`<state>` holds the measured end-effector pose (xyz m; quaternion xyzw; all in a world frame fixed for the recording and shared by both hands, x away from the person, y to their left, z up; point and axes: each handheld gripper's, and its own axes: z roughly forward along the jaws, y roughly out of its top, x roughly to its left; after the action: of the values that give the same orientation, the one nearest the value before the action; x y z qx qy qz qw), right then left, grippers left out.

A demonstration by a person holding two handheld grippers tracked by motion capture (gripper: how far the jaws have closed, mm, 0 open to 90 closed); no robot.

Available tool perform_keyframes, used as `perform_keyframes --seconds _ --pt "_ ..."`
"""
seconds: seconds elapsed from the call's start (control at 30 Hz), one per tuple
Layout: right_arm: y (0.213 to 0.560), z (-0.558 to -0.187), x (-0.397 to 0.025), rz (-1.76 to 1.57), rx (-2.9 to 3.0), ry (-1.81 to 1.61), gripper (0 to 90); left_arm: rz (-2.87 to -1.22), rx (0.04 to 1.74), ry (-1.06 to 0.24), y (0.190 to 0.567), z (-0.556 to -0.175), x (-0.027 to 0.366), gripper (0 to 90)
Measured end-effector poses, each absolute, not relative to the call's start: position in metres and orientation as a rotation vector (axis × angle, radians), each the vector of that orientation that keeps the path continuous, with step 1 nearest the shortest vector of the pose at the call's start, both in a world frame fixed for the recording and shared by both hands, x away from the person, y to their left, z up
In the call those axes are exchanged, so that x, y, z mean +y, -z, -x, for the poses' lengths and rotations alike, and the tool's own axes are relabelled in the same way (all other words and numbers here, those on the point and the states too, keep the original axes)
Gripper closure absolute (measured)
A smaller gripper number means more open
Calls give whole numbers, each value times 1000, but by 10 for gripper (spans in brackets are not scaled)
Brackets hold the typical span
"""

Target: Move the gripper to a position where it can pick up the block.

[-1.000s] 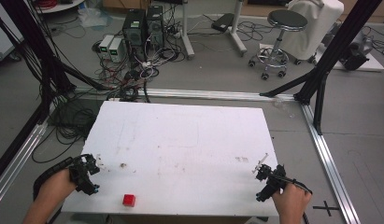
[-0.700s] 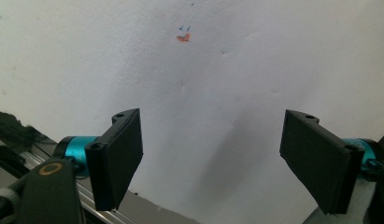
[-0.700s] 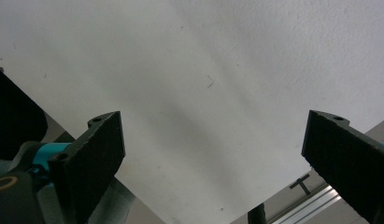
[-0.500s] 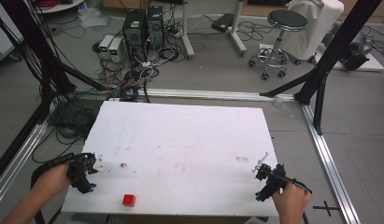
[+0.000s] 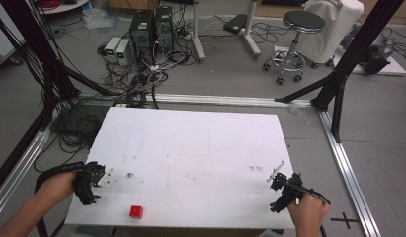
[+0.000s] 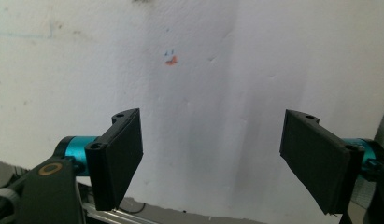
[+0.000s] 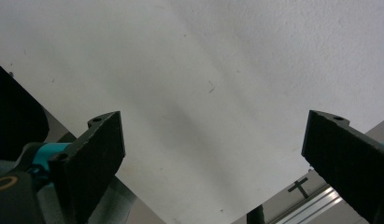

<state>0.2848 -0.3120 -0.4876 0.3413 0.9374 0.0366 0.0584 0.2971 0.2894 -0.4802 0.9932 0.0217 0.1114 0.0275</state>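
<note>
A white table (image 5: 190,148) takes up the middle of the floor, framed by metal rails, with a tangle of cables and two computer towers (image 5: 152,27) behind it and a stool (image 5: 302,22) off to the back right. The tabletop is scuffed and faintly marked.

At the near left edge a hand holds the left gripper (image 5: 102,177), its jaws spread wide apart over bare table with nothing between them; a small orange smudge (image 6: 171,59) sits on the surface ahead of it. At the near right corner the other hand holds the right gripper (image 5: 276,174), jaws likewise wide apart and empty, hanging over the table's edge.

A small red cube (image 5: 136,212) rests on the table near the front edge, right of the left gripper and apart from it, well away from the right one.
</note>
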Motion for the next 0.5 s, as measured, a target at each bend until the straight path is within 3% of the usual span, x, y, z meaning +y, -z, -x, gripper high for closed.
perform_keyframes --seconds 0.2,0.5 --pt "486 -284 -311 -1040 2841 -119 52 -3065 -38 -298 480 -289 279 216" --pt "484 -284 -312 -1034 2840 -135 52 -3077 -63 -267 478 -277 257 216"
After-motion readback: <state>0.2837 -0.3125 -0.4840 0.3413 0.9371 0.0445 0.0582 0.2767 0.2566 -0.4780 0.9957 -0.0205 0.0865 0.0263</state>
